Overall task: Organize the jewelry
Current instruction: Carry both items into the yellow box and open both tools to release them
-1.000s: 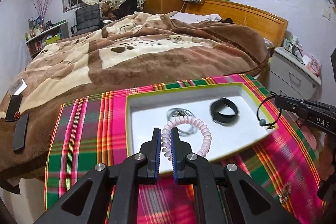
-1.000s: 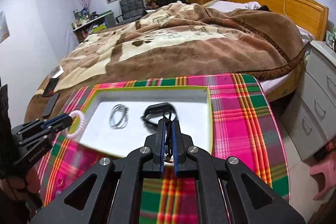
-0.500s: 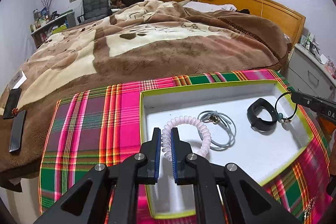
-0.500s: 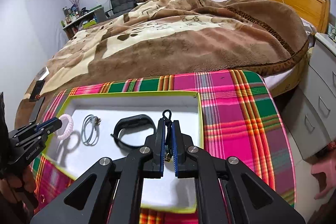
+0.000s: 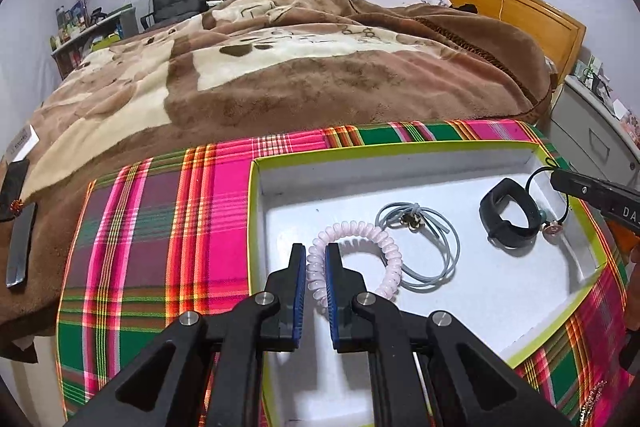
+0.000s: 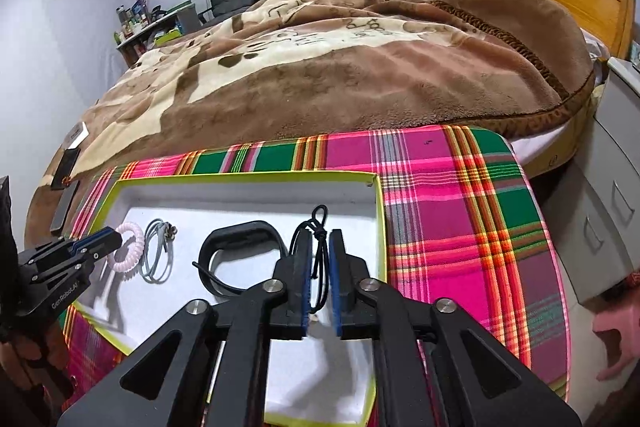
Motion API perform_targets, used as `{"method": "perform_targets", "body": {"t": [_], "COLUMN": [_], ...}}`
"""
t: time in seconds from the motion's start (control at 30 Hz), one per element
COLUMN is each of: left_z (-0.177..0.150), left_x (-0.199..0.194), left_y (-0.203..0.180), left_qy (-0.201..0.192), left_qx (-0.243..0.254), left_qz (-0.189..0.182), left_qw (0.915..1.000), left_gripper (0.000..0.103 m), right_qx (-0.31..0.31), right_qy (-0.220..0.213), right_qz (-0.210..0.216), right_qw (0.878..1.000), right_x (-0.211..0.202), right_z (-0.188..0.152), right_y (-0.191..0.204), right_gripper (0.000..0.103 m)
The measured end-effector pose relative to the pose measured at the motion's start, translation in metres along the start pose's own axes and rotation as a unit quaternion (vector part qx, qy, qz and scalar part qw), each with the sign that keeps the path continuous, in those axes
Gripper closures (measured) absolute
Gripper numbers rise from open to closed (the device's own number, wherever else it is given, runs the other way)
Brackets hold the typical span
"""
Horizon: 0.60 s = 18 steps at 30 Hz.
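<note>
Opening over the right end of the tray, the right hand-held gripper has just let its jaws part; a second ago they were pinched tight on the black cord. The cord now hangs loose in the gap between the blue pads, its knotted loop sticking out past the tips, and its bead and charm lie low beside the black band near the tray's right wall. I judge this a release in progress: the cord is being given up to the tray, though it has not plainly dropped clear.

Both tools have come down and in from where they were a second ago, so both loads are now over the white tray floor rather than at its edges. The left hand-held gripper is clamped on the pink coil, held at the near left of the tray just beside the grey cord ring. That coil looks next to be let go.

The tray sits on the plaid desk in front of the bed.
</note>
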<state>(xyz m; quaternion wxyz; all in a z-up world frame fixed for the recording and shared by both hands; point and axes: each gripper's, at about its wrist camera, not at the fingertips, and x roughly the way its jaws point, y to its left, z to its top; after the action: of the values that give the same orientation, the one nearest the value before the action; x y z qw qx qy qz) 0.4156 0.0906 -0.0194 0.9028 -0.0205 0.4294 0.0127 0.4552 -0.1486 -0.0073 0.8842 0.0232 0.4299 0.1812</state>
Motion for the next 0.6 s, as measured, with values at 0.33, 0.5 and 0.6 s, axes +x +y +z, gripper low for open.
{"method": "perform_targets", "body": {"t": [0.33,0.5,0.6], "left_z": [-0.003,-0.008,-0.013], "left_x": [-0.015,-0.032,-0.045], "left_y": [0.003,0.001,-0.001], "left_qy": [-0.015,-0.024,-0.031], "left_qx": [-0.010,-0.011,-0.010], "left_qz": [-0.005,-0.012,-0.012], "left_qw": [0.9998,0.9996,0.9994], "left_gripper": [0.091,0.090,0.090], "right_qx": [-0.004,-0.003,0.001], "right_qy": [-0.009,-0.014,-0.020], "right_qz": [0.002,0.001,0.004], "right_qw": [1.000,1.000,1.000], "right_x": [-0.012,-0.025,-0.037], "right_z": [-0.003,-0.009,-0.017], "right_y": [-0.002,-0.003,-0.006], "right_gripper": [0.074,0.074,0.074]}}
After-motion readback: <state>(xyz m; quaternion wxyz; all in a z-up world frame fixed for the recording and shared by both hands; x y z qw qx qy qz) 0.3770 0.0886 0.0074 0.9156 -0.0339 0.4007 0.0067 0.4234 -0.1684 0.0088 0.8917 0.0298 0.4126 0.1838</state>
